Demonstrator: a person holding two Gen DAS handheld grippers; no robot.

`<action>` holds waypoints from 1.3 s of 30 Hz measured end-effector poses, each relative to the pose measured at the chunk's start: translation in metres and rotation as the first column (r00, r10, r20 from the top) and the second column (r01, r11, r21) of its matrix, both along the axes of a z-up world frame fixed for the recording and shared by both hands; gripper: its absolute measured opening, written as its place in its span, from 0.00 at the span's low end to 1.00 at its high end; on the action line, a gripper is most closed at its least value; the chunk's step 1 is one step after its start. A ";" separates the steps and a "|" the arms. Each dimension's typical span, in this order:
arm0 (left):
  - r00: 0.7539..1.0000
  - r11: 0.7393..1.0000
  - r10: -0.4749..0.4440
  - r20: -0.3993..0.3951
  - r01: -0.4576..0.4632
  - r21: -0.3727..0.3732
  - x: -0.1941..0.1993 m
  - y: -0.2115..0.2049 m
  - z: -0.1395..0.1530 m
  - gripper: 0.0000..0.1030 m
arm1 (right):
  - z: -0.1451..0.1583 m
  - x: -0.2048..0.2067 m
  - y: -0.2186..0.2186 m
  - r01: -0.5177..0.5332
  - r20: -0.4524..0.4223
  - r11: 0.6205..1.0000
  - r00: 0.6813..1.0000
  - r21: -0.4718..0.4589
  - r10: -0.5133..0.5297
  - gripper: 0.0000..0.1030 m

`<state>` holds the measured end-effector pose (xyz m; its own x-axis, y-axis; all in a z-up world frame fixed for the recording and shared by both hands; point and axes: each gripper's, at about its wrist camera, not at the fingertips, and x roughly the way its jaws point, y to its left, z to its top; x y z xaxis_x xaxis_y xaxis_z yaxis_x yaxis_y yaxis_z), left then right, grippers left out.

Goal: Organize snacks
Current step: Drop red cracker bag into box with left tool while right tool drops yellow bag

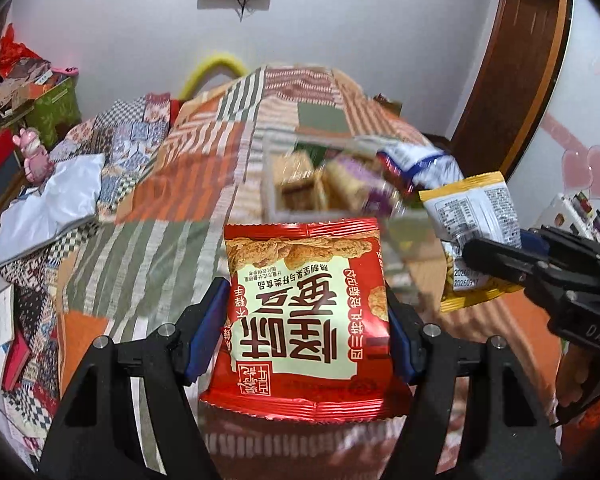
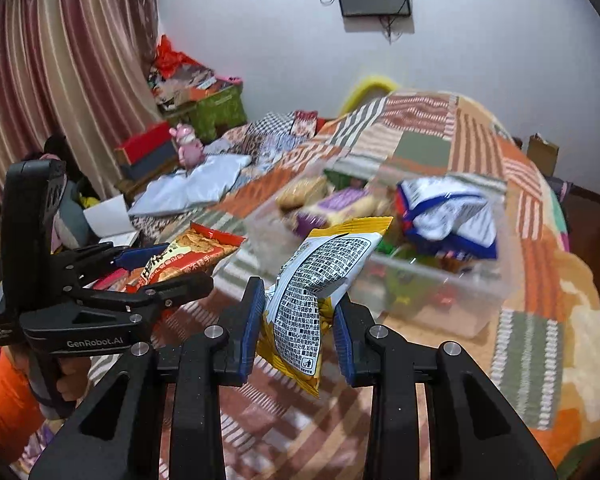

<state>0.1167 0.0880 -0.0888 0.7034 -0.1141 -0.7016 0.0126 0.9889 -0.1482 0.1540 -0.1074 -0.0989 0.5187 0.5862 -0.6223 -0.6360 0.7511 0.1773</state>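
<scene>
While the left gripper (image 1: 306, 316) clamps a red snack bag (image 1: 304, 304), the right gripper (image 2: 298, 320) pinches a yellow packet (image 2: 316, 292). Both hang above the patchwork blanket (image 1: 160, 208).

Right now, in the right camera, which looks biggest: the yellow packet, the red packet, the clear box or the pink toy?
1. Clear box
2. Yellow packet, though it is nearest the camera, so it may only look big
3. Red packet, partly hidden
4. Pink toy, far off

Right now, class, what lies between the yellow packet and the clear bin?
Nothing: in the right wrist view, only bare blanket shows between the yellow packet and clear bin.
</scene>
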 end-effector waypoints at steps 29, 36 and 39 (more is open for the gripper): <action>0.999 0.999 0.037 -0.001 -0.037 -0.006 0.120 -0.007 0.000 0.68 | -0.004 0.090 -0.001 0.054 0.038 0.998 0.998 -0.038 -0.052 0.29; 1.000 0.999 0.010 0.004 -0.010 -0.044 0.129 -0.011 -0.015 0.68 | -0.021 0.091 0.011 0.027 0.017 0.997 1.000 -0.073 -0.025 0.29; 1.000 0.999 0.011 0.003 -0.011 -0.037 0.130 -0.012 -0.016 0.68 | -0.028 0.089 0.016 0.028 0.032 0.993 0.999 -0.117 -0.025 0.29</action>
<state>0.2469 0.0756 -0.1045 0.7067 -0.1323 -0.6951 0.0026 0.9828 -0.1844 0.2432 -0.0911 -0.1266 0.5531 0.4960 -0.6694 -0.6192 0.7823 0.0679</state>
